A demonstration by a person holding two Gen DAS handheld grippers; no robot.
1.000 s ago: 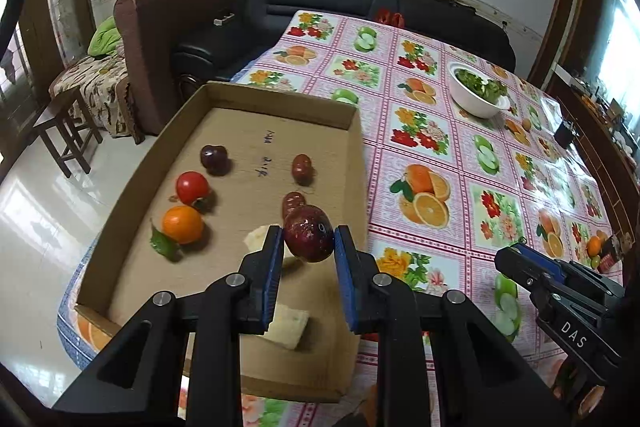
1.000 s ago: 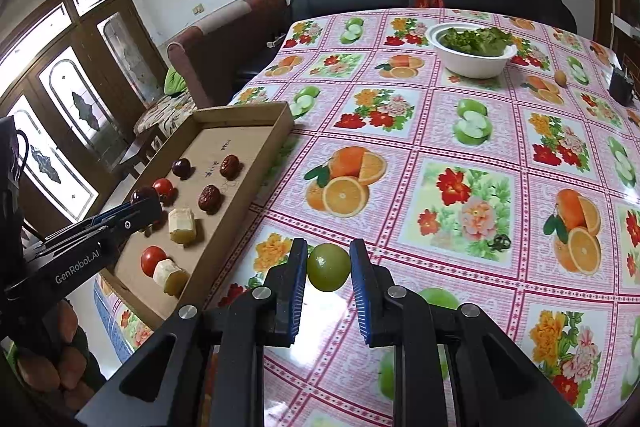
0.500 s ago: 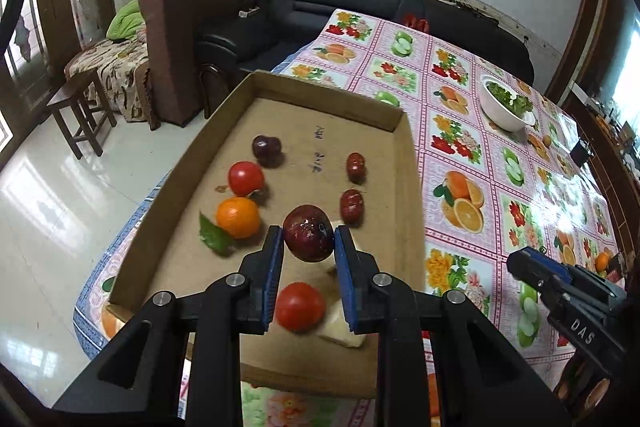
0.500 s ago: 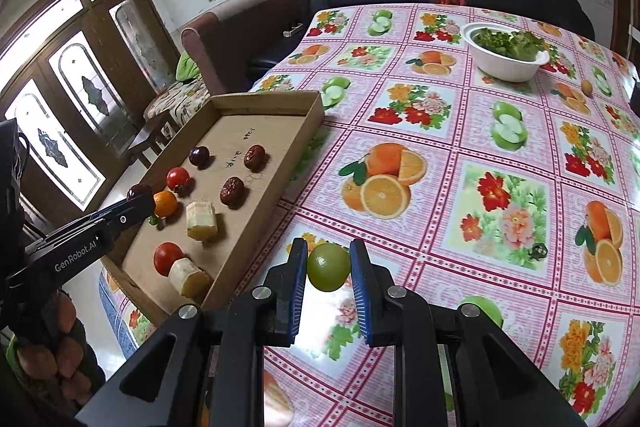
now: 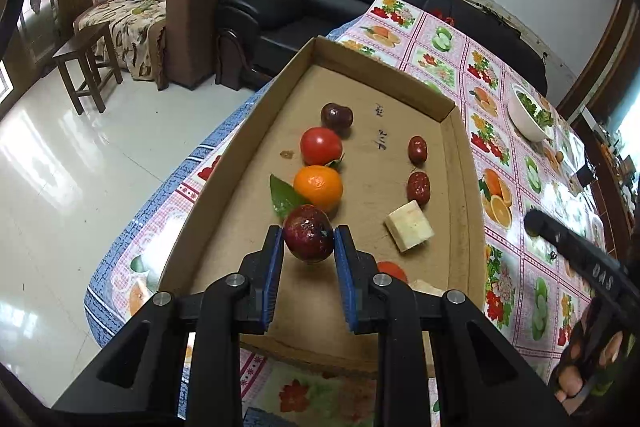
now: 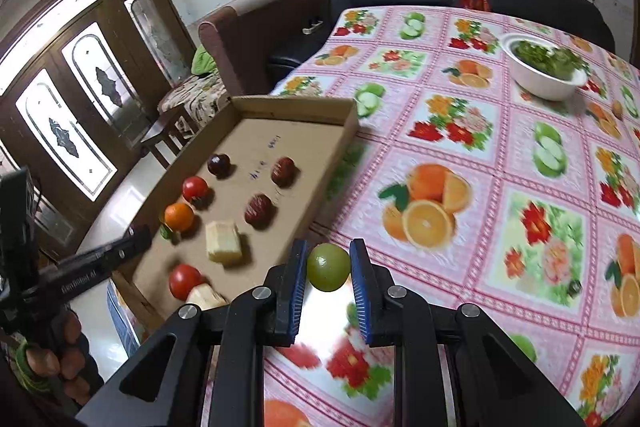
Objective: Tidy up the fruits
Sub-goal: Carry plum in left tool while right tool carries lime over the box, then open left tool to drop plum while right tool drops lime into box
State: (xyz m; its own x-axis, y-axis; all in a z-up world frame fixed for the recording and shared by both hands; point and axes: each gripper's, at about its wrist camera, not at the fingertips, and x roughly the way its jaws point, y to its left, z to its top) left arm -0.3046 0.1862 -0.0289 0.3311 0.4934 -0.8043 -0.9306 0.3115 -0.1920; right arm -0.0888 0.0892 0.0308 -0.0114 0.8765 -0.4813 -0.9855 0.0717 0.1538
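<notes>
Jaws of left gripper (image 5: 308, 239) clamp a dark red plum (image 5: 308, 233) above the cardboard tray (image 5: 448, 107), near end, just short of the orange (image 5: 318, 187). Jaws of right gripper (image 6: 328, 267) pinch a green lime (image 6: 328, 266) over the worktop (image 6: 500, 187), beside the tray's right wall. Step judged: carrying fruit to the tray. Next: lower plum into the bare patch at 6 o'clock of the orange, then release. Tray holds tomato (image 5: 321, 146), second plum (image 5: 337, 117), two dates, pale cut chunks. White bowl (image 6: 544, 83) at 1 o'clock holds greens.
</notes>
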